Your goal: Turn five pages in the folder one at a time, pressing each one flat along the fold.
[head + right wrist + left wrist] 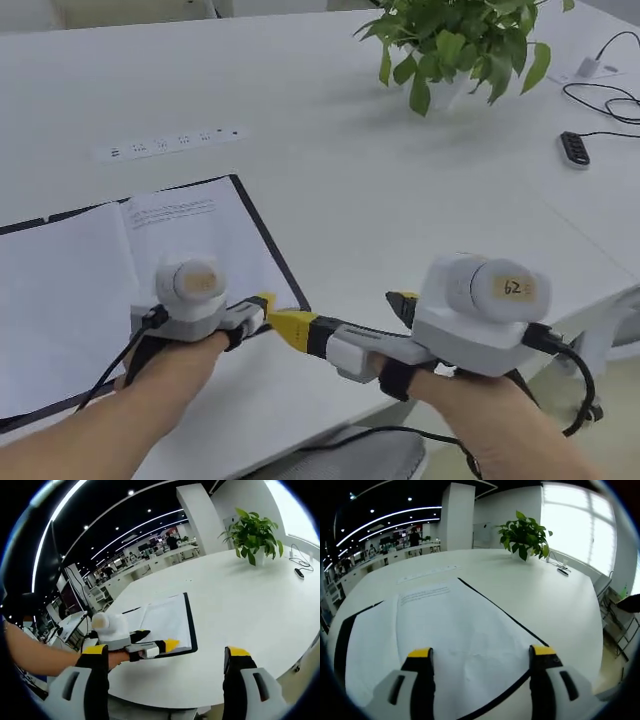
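White table (pixel 400 190) is lying mostly bare around the open folder (pixel 110 270), which is sitting at its near edge. Plant (pixel 455 45), power strip (pixel 170 145) and cables (pixel 610 105) are standing well apart, farther back. Left gripper (pixel 482 652) is hovering wide open over the folder's right page, gripping nothing. Right gripper (pixel 167 650) is gaping empty just beside the folder's right edge.

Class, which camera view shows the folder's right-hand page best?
Left gripper view: the page sits close and large, text lines visible. Head view: page slanted, lower edge covered. Right gripper view: page small, far.
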Demonstrator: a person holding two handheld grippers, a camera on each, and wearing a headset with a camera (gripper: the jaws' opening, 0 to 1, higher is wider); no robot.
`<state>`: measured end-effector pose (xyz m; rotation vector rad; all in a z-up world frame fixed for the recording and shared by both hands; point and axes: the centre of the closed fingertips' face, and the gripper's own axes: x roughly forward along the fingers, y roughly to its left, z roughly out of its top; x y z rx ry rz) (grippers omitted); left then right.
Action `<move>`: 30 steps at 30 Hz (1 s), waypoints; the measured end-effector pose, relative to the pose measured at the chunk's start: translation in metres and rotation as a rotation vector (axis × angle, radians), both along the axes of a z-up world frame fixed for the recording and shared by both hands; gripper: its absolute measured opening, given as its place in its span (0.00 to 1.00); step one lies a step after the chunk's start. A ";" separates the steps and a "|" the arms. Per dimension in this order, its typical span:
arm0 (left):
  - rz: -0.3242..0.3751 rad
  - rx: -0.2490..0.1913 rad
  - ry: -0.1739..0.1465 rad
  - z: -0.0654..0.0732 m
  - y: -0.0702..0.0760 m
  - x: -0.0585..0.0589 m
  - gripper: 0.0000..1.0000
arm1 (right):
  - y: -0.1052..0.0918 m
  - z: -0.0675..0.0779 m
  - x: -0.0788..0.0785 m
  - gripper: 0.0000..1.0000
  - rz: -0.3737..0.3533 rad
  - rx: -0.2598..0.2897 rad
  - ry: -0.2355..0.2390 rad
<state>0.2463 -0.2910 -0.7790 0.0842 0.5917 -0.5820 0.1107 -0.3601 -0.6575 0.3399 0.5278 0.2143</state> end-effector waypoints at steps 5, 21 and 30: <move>0.009 0.028 -0.079 -0.004 0.000 0.000 0.76 | -0.002 -0.006 -0.002 0.95 -0.004 0.002 0.017; 0.022 -0.033 -0.187 -0.001 0.008 0.001 0.63 | -0.005 -0.016 -0.003 0.93 -0.014 0.003 0.045; 0.072 -0.056 -0.211 -0.002 0.017 0.006 0.43 | -0.005 -0.021 -0.005 0.93 -0.019 0.004 0.060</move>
